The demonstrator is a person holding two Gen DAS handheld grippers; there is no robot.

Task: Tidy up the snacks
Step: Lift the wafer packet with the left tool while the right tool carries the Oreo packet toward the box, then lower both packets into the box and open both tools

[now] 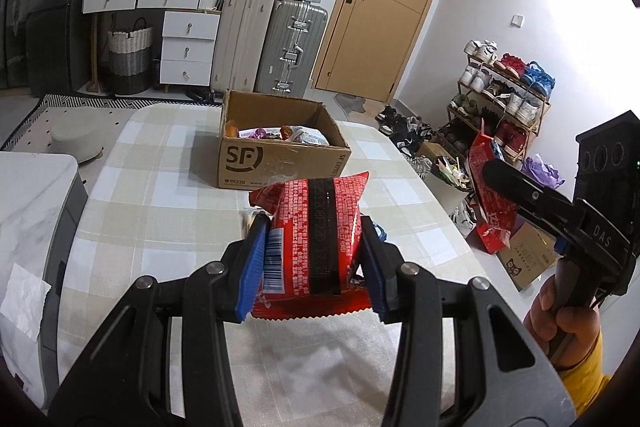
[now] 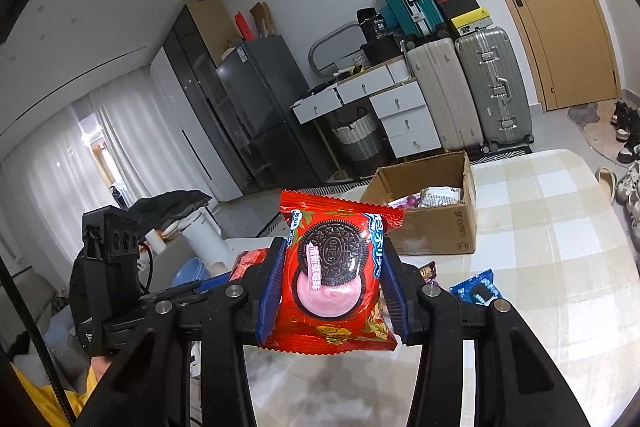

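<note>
Left gripper (image 1: 313, 259) clamped across a red snack packet (image 1: 316, 231), back side up with barcode showing, held clear above the worktop (image 1: 160, 163). Right gripper (image 2: 334, 281) closed likewise on a red Oreo packet (image 2: 334, 275), front side facing the camera, also off the worktop. Both packets pinched at their sides between the blue pads (image 2: 272, 287), bodies puffed and bulging.

Cardboard box (image 1: 280, 155) at the far middle of the worktop, flaps open, already holding several wrapped snacks. A blue Oreo packet (image 2: 476, 291) and what looks like a darker wrapper lying near the right gripper, not yet collected; hard to tell more, being half hidden.

Step in hand, by judgement: carrying both packets to the box. Best done by keeping both clear of the near box wall, bringing each over the open top before letting go. Worth staggering the two releases to avoid crowding over one opening. Grip kept light: air-filled wrappers, brittle biscuits inside. Release low, onto the pile rather than the rim.
</note>
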